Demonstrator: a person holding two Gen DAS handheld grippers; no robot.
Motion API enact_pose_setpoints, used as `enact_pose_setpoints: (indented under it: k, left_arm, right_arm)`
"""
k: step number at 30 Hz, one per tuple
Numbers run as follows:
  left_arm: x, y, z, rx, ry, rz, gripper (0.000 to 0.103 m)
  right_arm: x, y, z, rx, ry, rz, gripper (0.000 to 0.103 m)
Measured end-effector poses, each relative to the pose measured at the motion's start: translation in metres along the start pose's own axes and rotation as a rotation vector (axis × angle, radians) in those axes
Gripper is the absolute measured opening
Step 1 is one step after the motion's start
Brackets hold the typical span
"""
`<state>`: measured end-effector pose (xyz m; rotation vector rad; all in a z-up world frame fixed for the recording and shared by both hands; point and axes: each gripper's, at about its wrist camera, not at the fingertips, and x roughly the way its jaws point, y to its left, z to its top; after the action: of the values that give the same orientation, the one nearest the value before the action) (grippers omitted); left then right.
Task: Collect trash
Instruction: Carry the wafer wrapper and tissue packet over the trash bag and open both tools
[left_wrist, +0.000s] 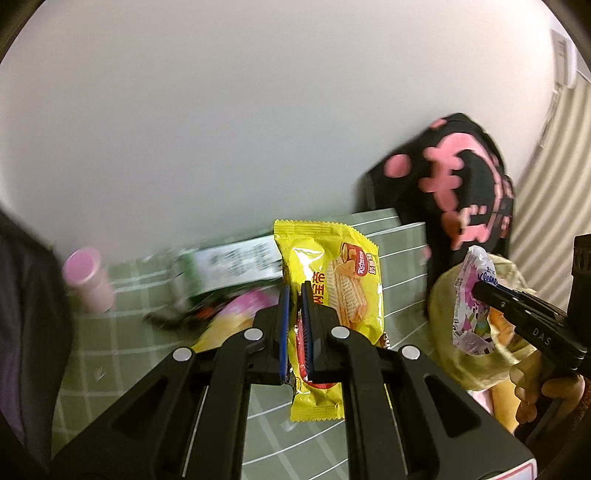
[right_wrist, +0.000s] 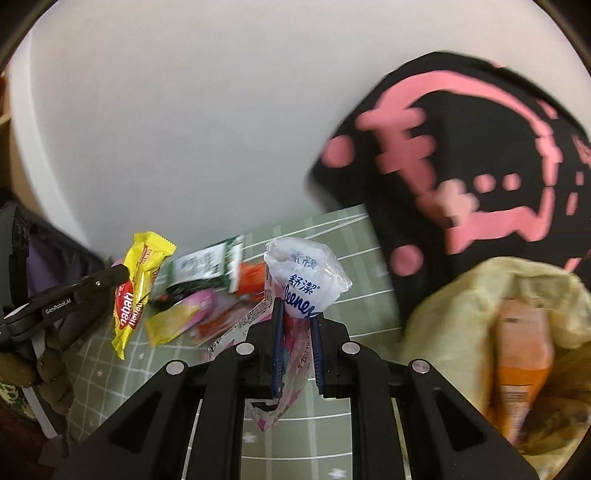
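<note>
Between left jaws, crinkled yellow wafer wrapper (left_wrist: 328, 295), red-labelled.

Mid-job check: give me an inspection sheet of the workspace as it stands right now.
Surface: green grid mat, partly covered.
Job's things: yellow wafer wrapper and Kleenex tissue pack both lifted; yellowish trash bag open at right, orange packet inside.
Clutter: loose wrappers piled on the mat; pink bottle at far left.
Grippers: left gripper shut on the wafer wrapper; right gripper shut on the tissue pack.
Cables: nothing seen.
Surroundings: white wall; black and pink bag behind the trash bag.
</note>
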<state>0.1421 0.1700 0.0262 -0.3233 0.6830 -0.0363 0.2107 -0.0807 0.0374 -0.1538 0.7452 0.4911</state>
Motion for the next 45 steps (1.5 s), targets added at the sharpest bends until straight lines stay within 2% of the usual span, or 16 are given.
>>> enact_pose_setpoints:
  k: [8,13,26,36,45]
  left_arm:
    - [0.019,-0.063,0.031,0.103,-0.017,-0.145,0.006]
    - [0.033,-0.107,0.042,0.168,-0.007,-0.231,0.006]
    - [0.069,-0.193,0.031,0.251,0.072,-0.395,0.006]
    - [0.100,-0.256,0.009,0.322,0.145,-0.460,0.006]
    - [0.134,-0.296,-0.001,0.370,0.193,-0.460,0.006]
  right_arm:
    - [-0.048,-0.061,0.006,0.095,-0.072,-0.162,0.014]
    - [-0.070,-0.095,-0.001,0.150,-0.096,-0.233,0.014]
    - [-0.106,-0.155,-0.017,0.240,-0.128,-0.356,0.014]
    - [-0.136,-0.180,-0.026,0.267,-0.138,-0.426,0.014]
    - [-0.147,-0.188,-0.024,0.252,-0.134,-0.460,0.014]
